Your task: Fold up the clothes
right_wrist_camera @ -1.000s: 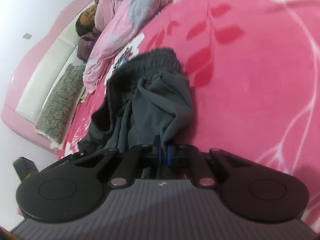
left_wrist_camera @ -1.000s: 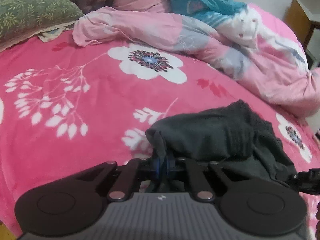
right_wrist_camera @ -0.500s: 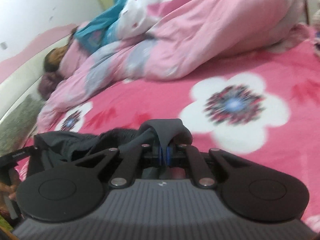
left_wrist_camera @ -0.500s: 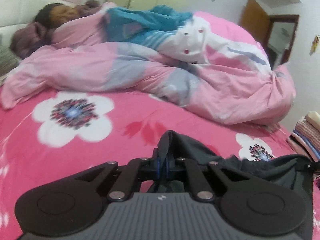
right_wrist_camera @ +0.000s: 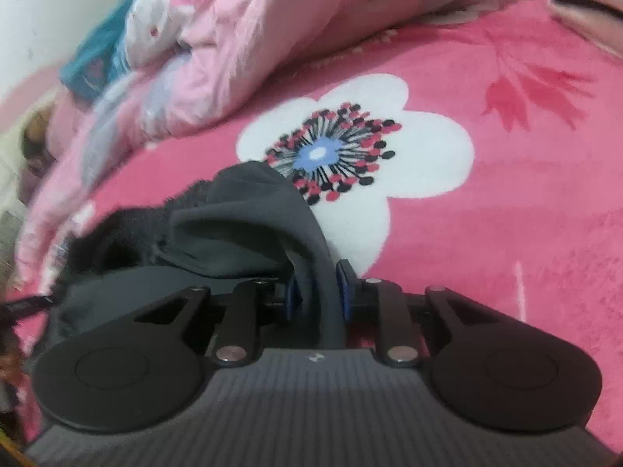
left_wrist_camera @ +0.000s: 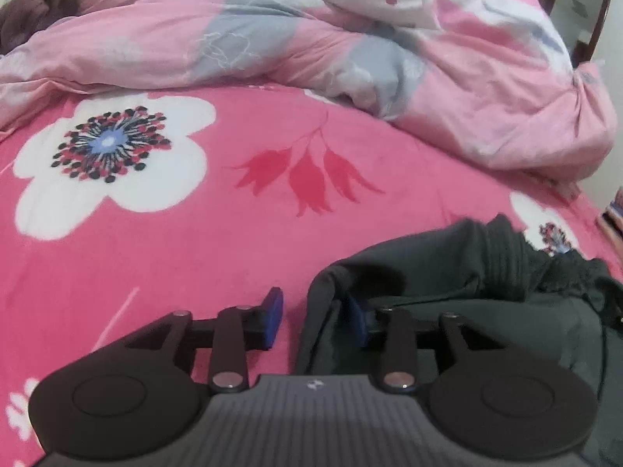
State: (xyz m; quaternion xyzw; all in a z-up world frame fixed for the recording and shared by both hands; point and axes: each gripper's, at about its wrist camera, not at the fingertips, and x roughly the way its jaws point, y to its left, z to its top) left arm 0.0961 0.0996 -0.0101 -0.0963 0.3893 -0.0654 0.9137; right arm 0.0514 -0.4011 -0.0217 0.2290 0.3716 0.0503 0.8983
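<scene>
between both grippers' parted fingers, left gripper (left_wrist_camera: 315, 317) and right gripper (right_wrist_camera: 316, 286), dark garment (left_wrist_camera: 447, 272) folds, unclamped

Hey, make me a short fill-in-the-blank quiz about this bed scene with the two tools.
1. The left tool is ____.
2. The garment between its pads is dark ____.
3. The blanket under it is mostly ____.
4. The big flower printed on it has ____ petals.

Missing words: open, grey, pink, white
</scene>
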